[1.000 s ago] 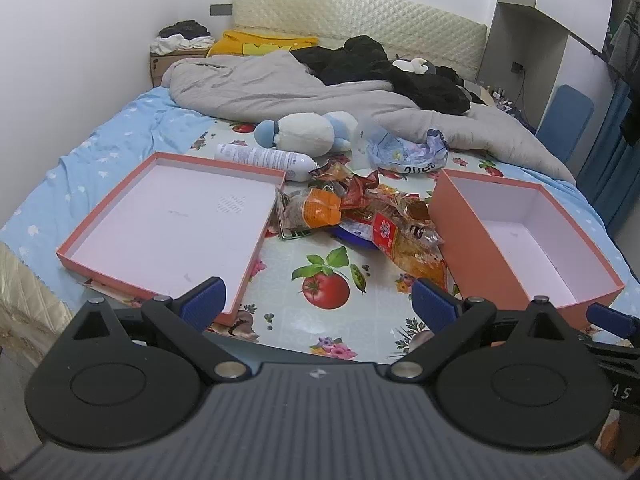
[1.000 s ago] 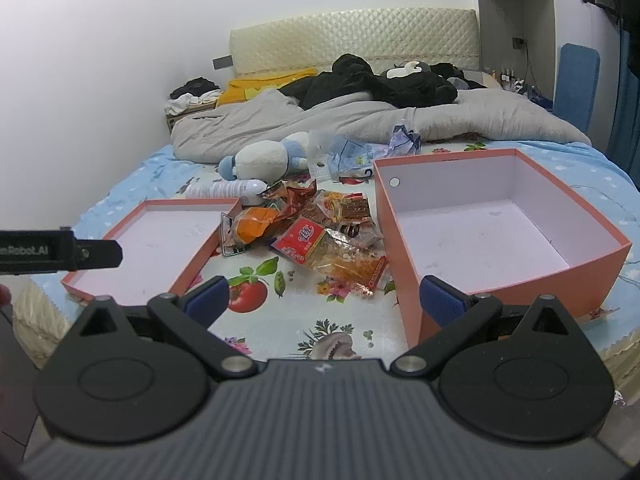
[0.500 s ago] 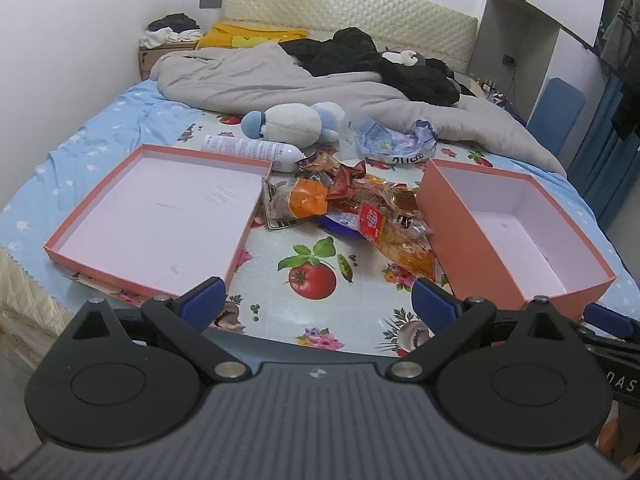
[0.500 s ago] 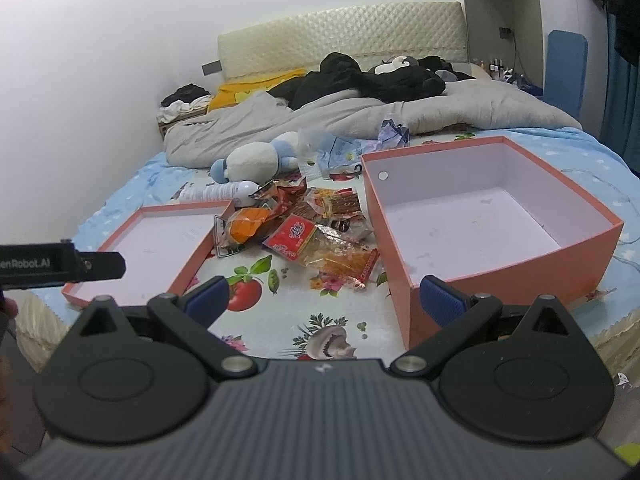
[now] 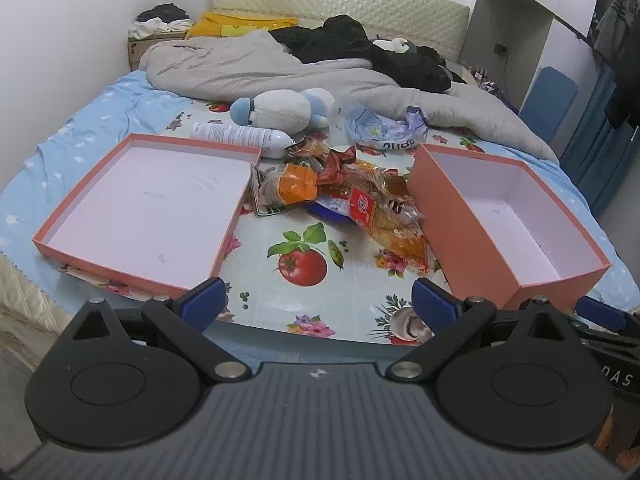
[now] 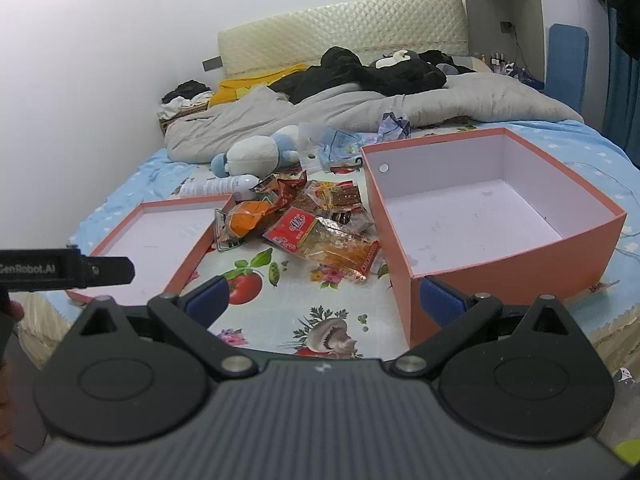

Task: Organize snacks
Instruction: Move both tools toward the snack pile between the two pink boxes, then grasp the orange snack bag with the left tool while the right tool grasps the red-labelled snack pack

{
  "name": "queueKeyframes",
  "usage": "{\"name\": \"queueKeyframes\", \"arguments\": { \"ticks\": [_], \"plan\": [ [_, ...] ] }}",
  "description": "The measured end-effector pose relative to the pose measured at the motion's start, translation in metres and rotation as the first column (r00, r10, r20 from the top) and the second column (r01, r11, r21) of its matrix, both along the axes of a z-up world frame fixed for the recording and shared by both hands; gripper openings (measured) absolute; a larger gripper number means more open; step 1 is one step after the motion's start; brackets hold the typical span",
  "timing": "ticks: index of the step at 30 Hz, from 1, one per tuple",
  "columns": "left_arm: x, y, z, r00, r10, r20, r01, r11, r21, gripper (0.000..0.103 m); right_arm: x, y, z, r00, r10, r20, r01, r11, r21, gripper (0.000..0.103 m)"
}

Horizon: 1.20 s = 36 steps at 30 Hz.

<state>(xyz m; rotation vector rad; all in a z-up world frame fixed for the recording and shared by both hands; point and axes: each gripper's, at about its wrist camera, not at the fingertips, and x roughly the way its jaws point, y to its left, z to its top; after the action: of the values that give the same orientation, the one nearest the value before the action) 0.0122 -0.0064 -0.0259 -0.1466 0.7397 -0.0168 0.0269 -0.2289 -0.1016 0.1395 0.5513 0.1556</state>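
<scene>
Left gripper (image 5: 316, 300): jaws spread wide, nothing between them, touching nothing. Right gripper (image 6: 324, 300): jaws likewise wide apart, empty, clear of all items.

Landmark: the snack pile (image 5: 344, 196), lying on the fruit-print cloth (image 5: 304, 280) over the bed.

Count:
- Two salmon-coloured containers. The shallow lid (image 5: 80, 240) lies to the left of the pile, its near corner just beside the orange packet (image 5: 296, 188). The deep box (image 5: 472, 256) stands to the right of the pile, its wall touching or all but touching the long red-and-gold packet (image 5: 380, 224). Both show white interiors with no contents.
- Snack packets: several, overlapping; an exact count cannot be told.
- One white spray bottle (image 5: 240, 136) lying on its side behind the pile, to its left.
- One blue-and-white plush toy (image 5: 284, 110) behind the pile.
- One crumpled plastic bag (image 5: 384, 130) behind the pile, to the right.
- One grey quilt (image 5: 280, 68) further behind.

Pose: both grippers are held level at the near edge of the bed, short of the pile and pointing toward it. The left gripper sits in front of the gap between the containers; the right sits beside it, before the deep box's near corner.
</scene>
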Motion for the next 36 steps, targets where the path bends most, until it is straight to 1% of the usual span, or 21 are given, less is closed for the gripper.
{"name": "queueKeyframes", "arguments": {
  "ticks": [5, 11, 16, 19, 22, 24, 25, 28, 32, 34, 36],
  "plan": [
    [0.000, 0.000, 0.000, 1.000, 0.000, 0.000, 0.000, 1.000, -0.001, 0.101, 0.000, 0.000, 0.000, 1.000, -0.001, 0.000, 0.001, 1.000, 0.000, 0.103],
    [0.000, -0.001, -0.002, 1.000, -0.009, 0.002, 0.009, 1.000, -0.007, 0.101, 0.002, -0.001, -0.007, 1.000, 0.016, -0.010, -0.016, 1.000, 0.017, 0.103],
    [0.005, -0.005, -0.008, 1.000, -0.030, -0.008, 0.030, 1.000, -0.004, 0.101, 0.000, -0.002, -0.011, 1.000, -0.003, -0.008, 0.003, 1.000, -0.011, 0.103],
    [0.010, -0.005, -0.011, 0.999, -0.031, -0.013, 0.031, 1.000, -0.001, 0.101, 0.001, -0.005, -0.013, 1.000, 0.002, -0.006, -0.002, 1.000, 0.009, 0.102],
    [0.015, -0.007, -0.013, 0.999, -0.041, -0.010, 0.041, 0.999, 0.028, 0.101, 0.003, -0.003, -0.016, 0.999, 0.034, 0.002, -0.034, 0.999, 0.001, 0.098],
    [0.018, -0.008, -0.015, 0.998, -0.055, -0.006, 0.056, 0.997, 0.050, 0.101, 0.004, -0.005, -0.020, 0.999, 0.032, -0.008, -0.032, 0.999, 0.000, 0.098],
    [0.019, -0.008, -0.017, 0.998, -0.059, -0.003, 0.059, 0.997, 0.050, 0.101, 0.004, -0.006, -0.021, 0.999, 0.036, -0.014, -0.036, 0.999, 0.005, 0.098],
    [0.028, -0.007, -0.025, 0.998, -0.064, -0.027, 0.065, 0.997, 0.038, 0.101, 0.004, -0.005, -0.026, 0.999, 0.043, -0.016, -0.044, 0.999, -0.014, 0.095],
    [0.038, -0.006, -0.035, 0.996, -0.078, -0.048, 0.079, 0.996, 0.027, 0.101, 0.002, -0.002, -0.032, 0.999, 0.037, -0.022, -0.038, 0.998, -0.046, 0.095],
    [0.041, -0.003, -0.039, 0.995, -0.084, -0.057, 0.086, 0.996, 0.016, 0.101, 0.002, -0.002, -0.035, 0.999, 0.044, -0.027, -0.045, 0.998, -0.045, 0.094],
    [0.044, -0.002, -0.045, 0.994, -0.080, -0.069, 0.082, 0.996, 0.020, 0.101, 0.002, -0.002, -0.038, 0.999, 0.045, -0.025, -0.046, 0.997, -0.055, 0.094]
  ]
}}
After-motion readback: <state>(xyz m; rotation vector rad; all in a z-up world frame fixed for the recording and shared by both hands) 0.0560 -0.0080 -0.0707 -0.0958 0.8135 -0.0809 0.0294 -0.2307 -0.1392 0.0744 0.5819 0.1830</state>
